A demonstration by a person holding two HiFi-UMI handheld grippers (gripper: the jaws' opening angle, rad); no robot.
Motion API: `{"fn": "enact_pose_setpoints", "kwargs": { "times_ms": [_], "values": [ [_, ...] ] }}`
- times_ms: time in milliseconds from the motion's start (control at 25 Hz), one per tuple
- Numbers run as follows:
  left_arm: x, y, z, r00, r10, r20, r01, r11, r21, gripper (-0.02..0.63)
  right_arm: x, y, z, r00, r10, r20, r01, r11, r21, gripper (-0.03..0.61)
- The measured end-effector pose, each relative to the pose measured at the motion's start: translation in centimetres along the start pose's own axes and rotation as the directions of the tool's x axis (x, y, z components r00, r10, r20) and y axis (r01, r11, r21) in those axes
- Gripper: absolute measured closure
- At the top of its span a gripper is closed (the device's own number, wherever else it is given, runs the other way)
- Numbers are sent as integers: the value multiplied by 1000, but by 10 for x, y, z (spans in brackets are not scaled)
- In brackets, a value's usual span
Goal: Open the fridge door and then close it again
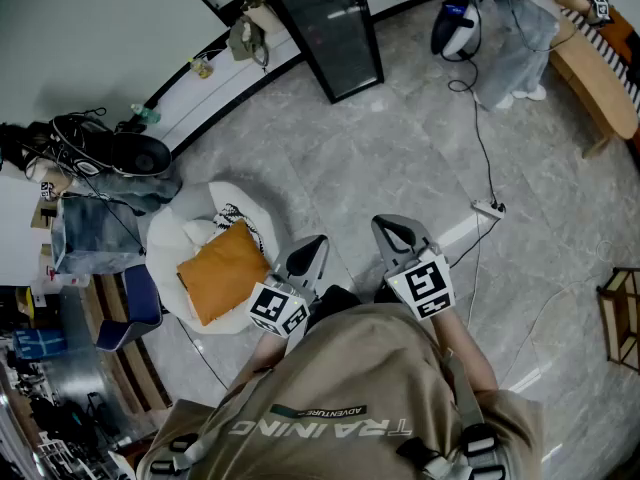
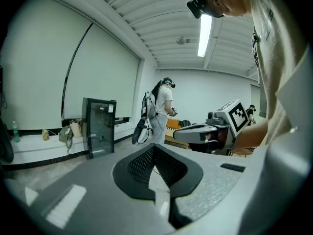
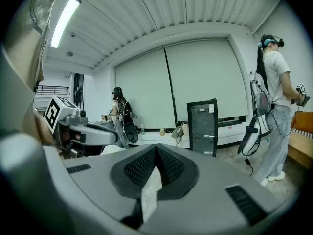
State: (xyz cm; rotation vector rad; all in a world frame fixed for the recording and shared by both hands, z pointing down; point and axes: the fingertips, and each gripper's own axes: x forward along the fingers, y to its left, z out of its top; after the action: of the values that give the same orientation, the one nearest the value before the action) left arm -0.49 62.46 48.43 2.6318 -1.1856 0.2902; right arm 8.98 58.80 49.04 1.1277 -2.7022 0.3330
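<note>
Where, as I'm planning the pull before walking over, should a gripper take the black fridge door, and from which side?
Probably the black frame of the fridge door at mid-height, approached from the front. The door stands upright and shut, its front a flat glass panel, so only the frame edge seems to offer purchase. Any handle, and which side is hinged, are too small to tell.

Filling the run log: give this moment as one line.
fridge: door closed, far across floor | left claw: shut, empty | right claw: shut, empty
</note>
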Motion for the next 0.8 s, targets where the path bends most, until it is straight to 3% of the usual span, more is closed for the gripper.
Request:
{"fn": "enact_pose_setpoints", "kwargs": {
  "times_ms": [240, 560, 800],
  "values": [
    [-1, 15, -9, 998, 23, -56, -24, 999, -20, 617, 13, -4, 4, 1000, 21, -5, -21, 1000, 1, 583],
    [-9, 21, -20, 996, 53, -67, -58, 996, -71, 617, 18, -3, -14, 1000, 18, -26, -16, 998, 59, 583],
    [1, 22, -27, 998, 32, -59, -38, 995, -90, 617, 26, -5, -25, 998, 23, -64, -20, 999, 42, 583]
  ]
}}
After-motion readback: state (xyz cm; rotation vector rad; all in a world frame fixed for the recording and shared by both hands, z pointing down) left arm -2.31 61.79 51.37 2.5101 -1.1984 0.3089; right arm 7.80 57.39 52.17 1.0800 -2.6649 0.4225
